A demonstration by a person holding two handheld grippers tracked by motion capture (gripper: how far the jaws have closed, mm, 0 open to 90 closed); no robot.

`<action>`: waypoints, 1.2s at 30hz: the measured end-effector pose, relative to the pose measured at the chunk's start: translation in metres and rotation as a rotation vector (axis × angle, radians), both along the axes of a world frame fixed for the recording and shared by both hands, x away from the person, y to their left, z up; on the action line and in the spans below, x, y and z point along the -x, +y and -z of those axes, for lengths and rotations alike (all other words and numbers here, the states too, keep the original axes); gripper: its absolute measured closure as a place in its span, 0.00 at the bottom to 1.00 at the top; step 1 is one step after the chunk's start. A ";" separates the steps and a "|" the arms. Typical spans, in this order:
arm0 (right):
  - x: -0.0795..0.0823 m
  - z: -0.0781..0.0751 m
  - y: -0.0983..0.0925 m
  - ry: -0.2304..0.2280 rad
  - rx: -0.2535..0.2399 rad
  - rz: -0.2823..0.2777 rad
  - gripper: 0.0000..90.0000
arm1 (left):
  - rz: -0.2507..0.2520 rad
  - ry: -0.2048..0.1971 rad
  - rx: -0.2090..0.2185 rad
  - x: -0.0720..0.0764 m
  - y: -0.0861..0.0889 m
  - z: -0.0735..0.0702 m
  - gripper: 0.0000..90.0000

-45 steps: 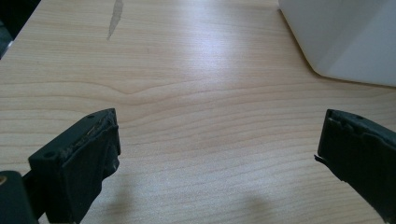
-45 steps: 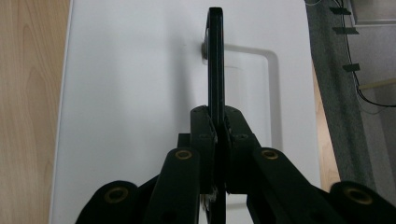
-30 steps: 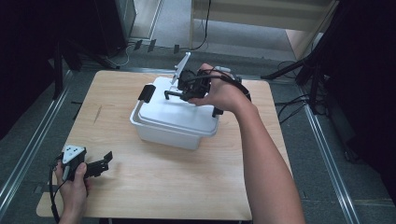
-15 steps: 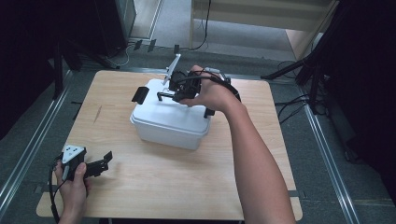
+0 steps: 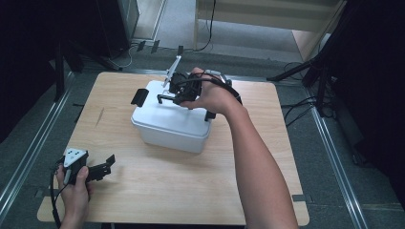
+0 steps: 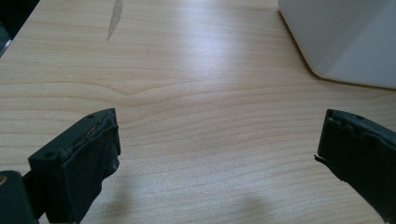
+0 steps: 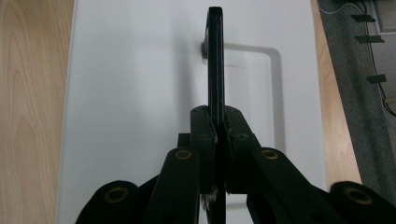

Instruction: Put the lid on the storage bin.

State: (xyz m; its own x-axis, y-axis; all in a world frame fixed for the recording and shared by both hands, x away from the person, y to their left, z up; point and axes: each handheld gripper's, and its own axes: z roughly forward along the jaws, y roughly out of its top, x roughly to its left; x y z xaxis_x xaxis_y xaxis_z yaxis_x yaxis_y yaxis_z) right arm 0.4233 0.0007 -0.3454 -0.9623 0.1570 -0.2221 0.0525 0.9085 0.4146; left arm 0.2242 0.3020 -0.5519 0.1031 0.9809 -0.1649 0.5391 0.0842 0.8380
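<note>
A white lidded box (image 5: 167,126) stands in the middle of the wooden table (image 5: 157,191). A black carry handle (image 7: 215,60) stands upright on its lid (image 7: 140,93). My right gripper (image 7: 217,126) is shut on that handle from above, with the pads pressed against both its sides. In the high view the right gripper (image 5: 179,93) sits over the far part of the lid. My left gripper (image 5: 102,167) rests at the table's near left corner. Its jaws stand wide open over bare wood (image 6: 217,149), with the box's corner (image 6: 345,37) ahead to the right.
Black latches hang at the box's left end (image 5: 139,97) and right end (image 5: 210,116). A pale scuff (image 6: 115,18) marks the wood ahead of the left gripper. Dark stands and cables surround the table on the floor.
My right gripper, still shut on the handle, has shifted a little left and down, and the box has shifted left with it. The left gripper has stayed put.
</note>
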 end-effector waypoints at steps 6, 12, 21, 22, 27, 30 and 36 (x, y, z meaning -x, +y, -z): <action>0.000 0.006 0.002 -0.003 0.013 0.001 0.95 | 0.000 0.000 0.002 0.000 0.000 0.000 0.00; 0.002 0.010 0.001 -0.020 0.018 0.000 0.94 | -0.001 0.001 0.003 0.000 0.000 0.000 0.00; 0.023 0.019 0.003 -0.055 0.095 -0.079 0.30 | -0.004 0.002 0.003 0.000 0.000 0.000 0.00; 0.026 0.019 0.004 -0.062 0.103 -0.046 0.07 | -0.005 0.002 0.004 0.000 0.000 0.000 0.00; 0.038 0.012 -0.003 -0.020 0.082 0.001 0.00 | -0.006 0.003 0.002 -0.001 0.000 0.000 0.00; 0.043 0.007 -0.009 0.011 0.066 -0.024 0.00 | -0.008 0.003 0.000 -0.001 0.000 0.000 0.00; 0.049 0.006 -0.020 0.033 0.051 -0.030 0.00 | -0.010 0.004 -0.005 -0.001 -0.001 0.000 0.00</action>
State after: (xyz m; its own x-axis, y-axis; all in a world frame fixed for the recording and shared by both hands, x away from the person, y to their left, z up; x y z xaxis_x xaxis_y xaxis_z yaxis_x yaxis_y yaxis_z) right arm 0.3747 -0.0196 -0.3514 -0.9735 0.1168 -0.1968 0.0376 0.9299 0.3660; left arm 0.2250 0.3011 -0.5519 0.0930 0.9826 -0.1608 0.5418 0.0856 0.8361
